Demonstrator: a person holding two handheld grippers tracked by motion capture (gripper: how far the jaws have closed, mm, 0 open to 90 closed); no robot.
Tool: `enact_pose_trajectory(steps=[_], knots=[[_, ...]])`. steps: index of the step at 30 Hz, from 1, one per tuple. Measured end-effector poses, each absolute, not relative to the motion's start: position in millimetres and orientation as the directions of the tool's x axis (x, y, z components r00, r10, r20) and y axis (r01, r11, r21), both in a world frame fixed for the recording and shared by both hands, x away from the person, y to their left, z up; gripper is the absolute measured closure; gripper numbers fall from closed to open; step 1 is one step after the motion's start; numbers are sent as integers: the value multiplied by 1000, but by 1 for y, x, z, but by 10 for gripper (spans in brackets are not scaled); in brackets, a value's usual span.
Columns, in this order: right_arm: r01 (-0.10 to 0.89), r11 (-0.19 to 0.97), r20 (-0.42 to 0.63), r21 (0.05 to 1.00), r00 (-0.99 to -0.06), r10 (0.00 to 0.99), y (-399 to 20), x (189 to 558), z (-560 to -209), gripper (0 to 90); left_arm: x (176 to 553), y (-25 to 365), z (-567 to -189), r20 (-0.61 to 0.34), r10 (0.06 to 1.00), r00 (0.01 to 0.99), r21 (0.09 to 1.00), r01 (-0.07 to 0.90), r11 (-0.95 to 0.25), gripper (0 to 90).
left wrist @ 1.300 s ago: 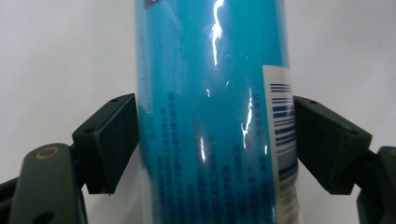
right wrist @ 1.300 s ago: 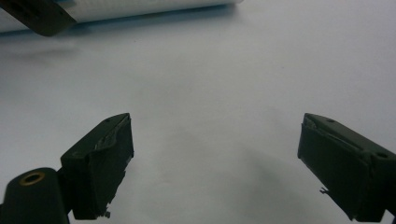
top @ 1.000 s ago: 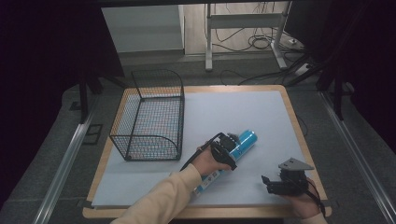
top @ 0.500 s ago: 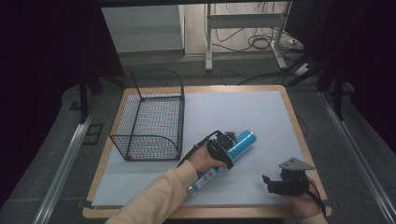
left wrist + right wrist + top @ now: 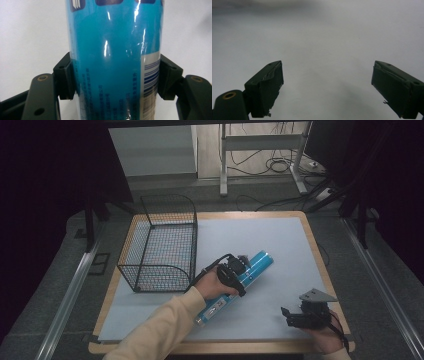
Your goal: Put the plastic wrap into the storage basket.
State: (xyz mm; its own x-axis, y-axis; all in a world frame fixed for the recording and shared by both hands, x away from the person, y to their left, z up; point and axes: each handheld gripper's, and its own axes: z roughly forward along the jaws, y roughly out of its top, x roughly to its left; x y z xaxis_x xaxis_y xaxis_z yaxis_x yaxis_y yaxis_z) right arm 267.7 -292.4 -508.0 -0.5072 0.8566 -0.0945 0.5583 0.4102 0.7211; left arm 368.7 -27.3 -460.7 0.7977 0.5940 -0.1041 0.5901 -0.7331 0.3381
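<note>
Near the centre of the high view, the left gripper (image 5: 234,276) clamps a long blue tube (image 5: 255,264) that lies diagonally on the pale table (image 5: 280,240), one end pointing to the upper right; in the left gripper view both black jaws press against the sides of the glossy tube (image 5: 112,62). Just left of it stands an upright black wire basket (image 5: 160,245). At the lower right, the right gripper (image 5: 292,317) rests low over bare tabletop, its jaws spread wide with nothing between them.
</note>
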Motion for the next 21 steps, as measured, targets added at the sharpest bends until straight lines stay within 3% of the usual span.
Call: enact_pose_trajectory(steps=[21], knots=[[553,407,-98,727,-503,859,-294,268,-507,107,368,-15,-434,-74,573,816,364,557,-747,318]])
